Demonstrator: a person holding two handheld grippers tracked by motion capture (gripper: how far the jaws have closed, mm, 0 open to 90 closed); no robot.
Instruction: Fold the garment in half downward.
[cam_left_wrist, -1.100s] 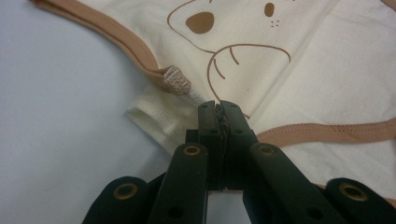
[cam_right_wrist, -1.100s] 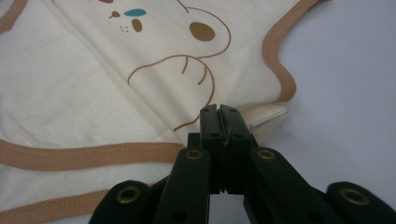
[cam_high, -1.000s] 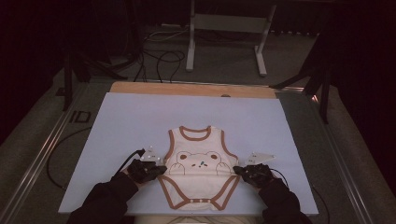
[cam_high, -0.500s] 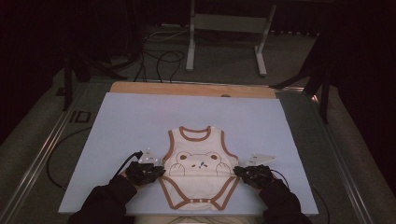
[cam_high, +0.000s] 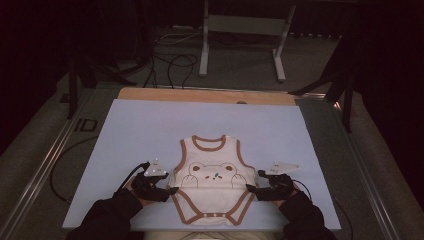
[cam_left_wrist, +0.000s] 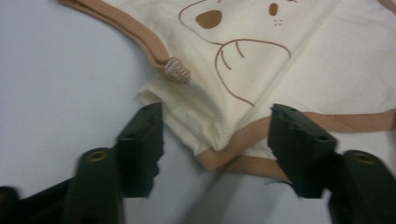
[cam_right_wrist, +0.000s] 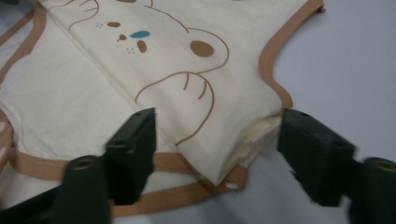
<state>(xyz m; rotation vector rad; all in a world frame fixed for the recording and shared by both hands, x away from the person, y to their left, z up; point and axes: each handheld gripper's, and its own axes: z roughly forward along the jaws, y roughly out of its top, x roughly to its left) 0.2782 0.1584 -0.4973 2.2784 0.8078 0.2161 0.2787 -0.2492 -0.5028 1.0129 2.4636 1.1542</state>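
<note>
- High view: left gripper (cam_high: 167, 189) rests at the left side seam of the baby bodysuit (cam_high: 212, 187). Its jaws have just been opening and stand apart, with the garment's folded corner between them, unpinched.
- Bodysuit lies flat near the front edge of the table (cam_high: 125, 130), midway along it, neck opening toward the far edge.
- Right gripper (cam_high: 254, 188) rests at the right side seam. Its jaws have just been opening, gripping nothing.

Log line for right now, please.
bodysuit flat on table | left hand-held gripper jaws just opened, released | right hand-held gripper same
</note>
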